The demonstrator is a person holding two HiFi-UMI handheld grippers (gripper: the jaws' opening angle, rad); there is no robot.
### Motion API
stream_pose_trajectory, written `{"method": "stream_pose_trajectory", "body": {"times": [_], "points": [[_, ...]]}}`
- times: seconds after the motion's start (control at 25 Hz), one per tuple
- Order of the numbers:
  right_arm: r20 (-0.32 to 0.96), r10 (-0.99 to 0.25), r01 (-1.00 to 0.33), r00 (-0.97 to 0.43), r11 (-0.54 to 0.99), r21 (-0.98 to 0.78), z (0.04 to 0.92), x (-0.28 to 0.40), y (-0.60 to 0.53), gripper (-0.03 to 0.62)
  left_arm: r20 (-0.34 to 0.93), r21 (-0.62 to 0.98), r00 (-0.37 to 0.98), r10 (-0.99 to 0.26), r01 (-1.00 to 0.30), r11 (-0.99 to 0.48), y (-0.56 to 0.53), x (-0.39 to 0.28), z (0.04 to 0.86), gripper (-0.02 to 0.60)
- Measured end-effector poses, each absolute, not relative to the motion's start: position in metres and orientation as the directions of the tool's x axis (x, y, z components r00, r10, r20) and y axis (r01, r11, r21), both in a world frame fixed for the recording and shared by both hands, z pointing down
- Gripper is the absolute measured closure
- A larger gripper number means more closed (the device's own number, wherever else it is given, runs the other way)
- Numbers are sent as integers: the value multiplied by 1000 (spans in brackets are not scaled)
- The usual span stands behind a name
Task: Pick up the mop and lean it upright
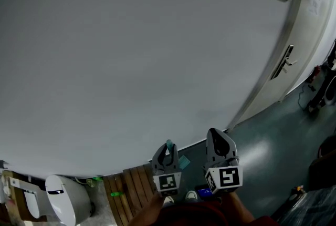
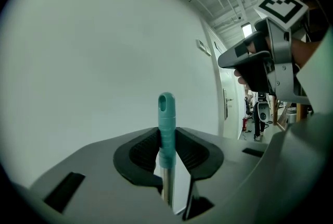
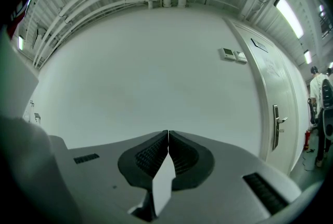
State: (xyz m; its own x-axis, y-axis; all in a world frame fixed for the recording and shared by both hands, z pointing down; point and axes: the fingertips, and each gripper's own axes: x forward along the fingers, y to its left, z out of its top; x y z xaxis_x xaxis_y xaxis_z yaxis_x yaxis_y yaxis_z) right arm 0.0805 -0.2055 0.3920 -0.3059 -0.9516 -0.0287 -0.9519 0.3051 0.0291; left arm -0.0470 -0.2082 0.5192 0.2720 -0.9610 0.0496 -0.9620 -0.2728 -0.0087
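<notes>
In the head view, the wall (image 1: 131, 51) filled most of the frame, with a door (image 1: 310, 25) at the right edge. At lower centre the left gripper (image 1: 167, 155) held the mop (image 1: 169, 144), only its teal tip showing above the jaws. The right gripper (image 1: 216, 135) sat just beside it to the right. Wooden slats (image 1: 131, 188) lay on the floor at lower left. The mop's head was not in view, so I cannot tell whether it rested on the floor.

In the left gripper view, the jaws of the left gripper (image 2: 167, 134) were clamped on the mop (image 2: 166, 111) near its top end, the teal cap standing upright above the pads at centre frame and the metal shaft running down below. The wall (image 2: 93, 61) lay straight ahead, and the right gripper (image 2: 255, 69) showed at upper right. The step looked to be the lean itself. To do it well, the handle should tip gently until its cap meets the wall, with the foot set a little out from the wall so it cannot slide. The grip should loosen only once the mop rests on its own.

In the right gripper view, the right gripper (image 3: 168, 137) had its jaws pressed together on nothing, facing the wall (image 3: 145, 72). It could steady the shaft if the mop wobbled.
</notes>
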Motion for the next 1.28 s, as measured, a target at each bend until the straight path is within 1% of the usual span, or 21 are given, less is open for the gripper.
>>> {"method": "stream_pose_trajectory", "body": {"times": [0.48, 0.68, 0.88, 1.28], "points": [[-28, -950, -950, -312, 311, 28, 394, 78, -207, 576, 45, -12, 280, -959, -960, -281, -211, -47, 519, 474], [-25, -949, -949, -314, 313, 25, 395, 78, -209, 576, 64, -17, 280, -958, -959, -282, -220, -51, 527, 474], [-23, -950, -950, -313, 312, 23, 397, 76, -209, 576, 88, -28, 309, -947, -950, -312, -233, -52, 531, 474], [-21, -951, -952, -307, 307, 22, 398, 75, -210, 576, 107, -21, 289, -951, -956, -293, -265, -64, 532, 472]]}}
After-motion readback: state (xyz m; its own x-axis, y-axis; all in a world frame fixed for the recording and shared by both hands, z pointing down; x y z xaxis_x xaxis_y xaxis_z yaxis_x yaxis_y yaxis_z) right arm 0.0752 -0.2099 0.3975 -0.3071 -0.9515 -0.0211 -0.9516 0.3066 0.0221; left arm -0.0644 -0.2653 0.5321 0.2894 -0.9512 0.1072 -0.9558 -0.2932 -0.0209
